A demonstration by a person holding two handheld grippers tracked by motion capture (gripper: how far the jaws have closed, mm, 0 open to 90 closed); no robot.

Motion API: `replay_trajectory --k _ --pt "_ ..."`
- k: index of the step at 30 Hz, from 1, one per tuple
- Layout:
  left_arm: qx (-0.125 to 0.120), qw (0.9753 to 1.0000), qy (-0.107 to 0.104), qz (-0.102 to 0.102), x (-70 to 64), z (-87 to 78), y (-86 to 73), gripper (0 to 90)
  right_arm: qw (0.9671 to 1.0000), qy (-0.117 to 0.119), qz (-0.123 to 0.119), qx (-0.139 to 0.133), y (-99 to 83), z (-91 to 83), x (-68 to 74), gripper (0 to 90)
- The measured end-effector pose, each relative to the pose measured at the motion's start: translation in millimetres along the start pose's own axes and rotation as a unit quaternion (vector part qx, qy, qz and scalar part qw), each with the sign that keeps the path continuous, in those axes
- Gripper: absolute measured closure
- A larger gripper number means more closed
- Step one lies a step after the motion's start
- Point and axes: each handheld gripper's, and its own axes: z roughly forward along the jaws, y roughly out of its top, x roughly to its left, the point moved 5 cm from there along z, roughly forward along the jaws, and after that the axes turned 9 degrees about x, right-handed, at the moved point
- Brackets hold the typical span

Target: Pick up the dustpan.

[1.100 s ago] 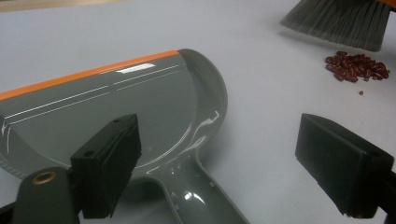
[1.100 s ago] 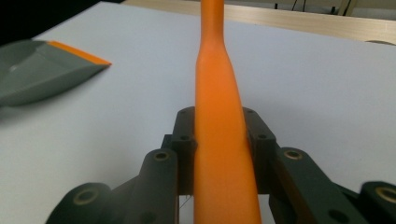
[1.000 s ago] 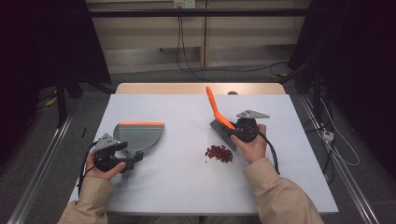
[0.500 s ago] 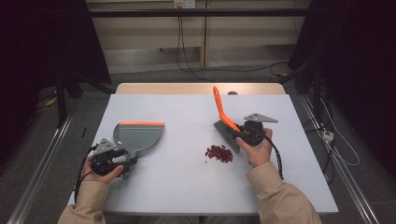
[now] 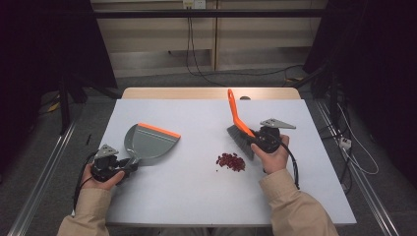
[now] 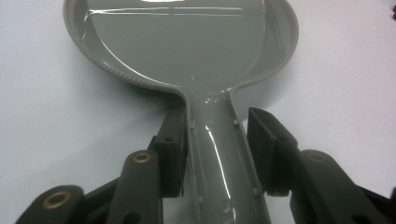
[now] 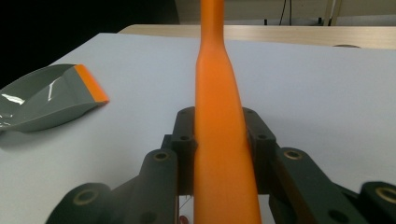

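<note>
Dustpan point(image 5: 147, 142) sits near table's point(image 5: 196, 118) left edge, handle between left gripper point(image 6: 217, 140) jaws w/ a slight gap on one side. Right gripper point(image 7: 219, 135) clamps brush point(image 5: 238, 125) handle tight; high view adds red crumbs point(image 5: 231, 161) mid-table, just beside bristles.

A grey dustpan point(image 5: 145, 143) edged with an orange lip lay on a white table point(image 5: 196, 123), near a scatter of dark red bits point(image 5: 230, 162); the brush point(image 5: 239, 129) showed an orange handle and grey bristles between black jaws.
</note>
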Motion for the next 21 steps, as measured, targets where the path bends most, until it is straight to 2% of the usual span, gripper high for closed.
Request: replay_trajectory --k 2,4,6,8,9,10,12,14,17,21 --pt "0.006 1.0 0.002 0.004 0.3 2.0 2.5 57.7 1.0 0.001 -0.002 0.002 -0.3 0.4 1.0 71.1" --pt "0.022 0.9997 0.004 0.01 -0.2 5.8 3.9 57.7 1.0 0.001 -0.003 0.002 -0.5 0.4 1.1 71.1" --pt "0.026 0.9996 0.003 -0.001 -0.3 10.1 5.9 57.7 1.0 0.001 -0.003 0.002 -0.4 -0.1 0.6 71.1" --pt "0.036 0.9993 0.007 -0.003 0.1 14.3 7.3 57.7 1.0 0.0 -0.002 0.0 -0.1 -0.3 0.1 71.1" --pt "0.05 0.9987 0.005 0.005 0.7 15.2 7.6 58.5 1.0 -0.001 -0.002 0.001 -0.2 -0.2 0.0 71.1" --pt "0.048 0.9988 0.008 -0.001 0.0 17.8 8.6 59.4 1.0 -0.001 -0.002 0.002 -0.5 0.2 0.0 71.1" --pt "0.054 0.9984 0.017 0.004 1.8 18.3 9.9 61.3 1.0 0.001 -0.001 0.005 -1.3 1.2 0.9 71.1" --pt "0.054 0.9984 0.017 0.002 3.1 18.5 10.4 62.1 1.0 0.001 -0.003 0.004 -1.3 1.8 1.9 71.1" --pt "0.053 0.9985 0.011 0.004 2.3 15.9 11.6 62.6 1.0 0.003 -0.004 0.002 -1.0 1.2 2.8 71.1" --pt "0.037 0.9993 -0.003 0.009 -2.4 8.3 16.2 62.9 1.0 0.0 -0.003 0.001 -1.7 -0.2 0.6 71.1"
